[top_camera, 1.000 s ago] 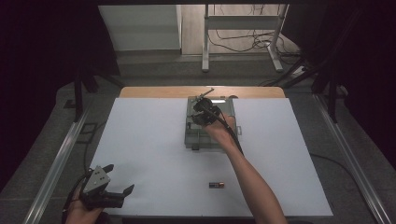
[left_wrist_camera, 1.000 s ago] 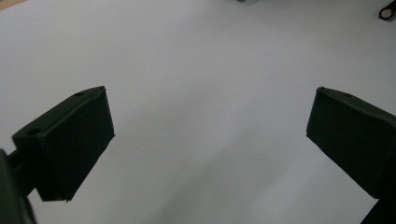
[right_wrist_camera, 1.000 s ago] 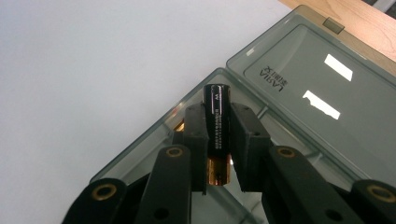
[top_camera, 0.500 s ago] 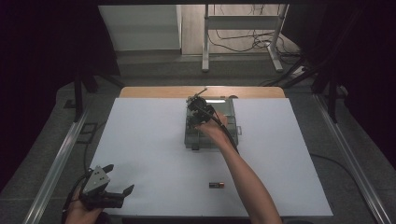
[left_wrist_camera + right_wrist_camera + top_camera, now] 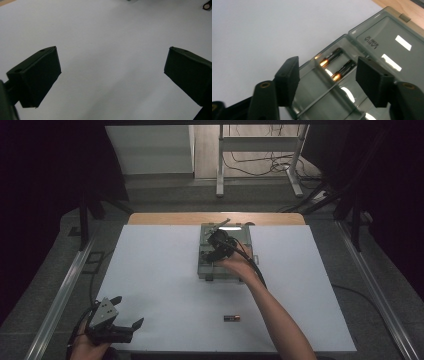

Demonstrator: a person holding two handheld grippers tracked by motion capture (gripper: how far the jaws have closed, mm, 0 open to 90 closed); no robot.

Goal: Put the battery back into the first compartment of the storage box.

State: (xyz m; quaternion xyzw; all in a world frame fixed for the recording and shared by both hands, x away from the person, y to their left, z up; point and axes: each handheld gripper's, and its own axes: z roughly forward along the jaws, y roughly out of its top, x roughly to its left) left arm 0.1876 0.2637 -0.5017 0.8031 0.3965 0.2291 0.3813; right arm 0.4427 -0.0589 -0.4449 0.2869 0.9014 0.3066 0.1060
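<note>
Down at the counter's (image 5: pixel 165 270) near-left corner, the left gripper (image 5: pixel 116 325) sits where it was, jaws spread wide over bare white surface. Moving right, one loose battery (image 5: pixel 231 318) lies well short of the open plastic case (image 5: pixel 206 270), unmoved. Over that case the right gripper (image 5: pixel 218 247) has eased back toward the person, jaws apart and empty, two batteries (image 5: pixel 335 64) lying side by side in a compartment between them.
</note>
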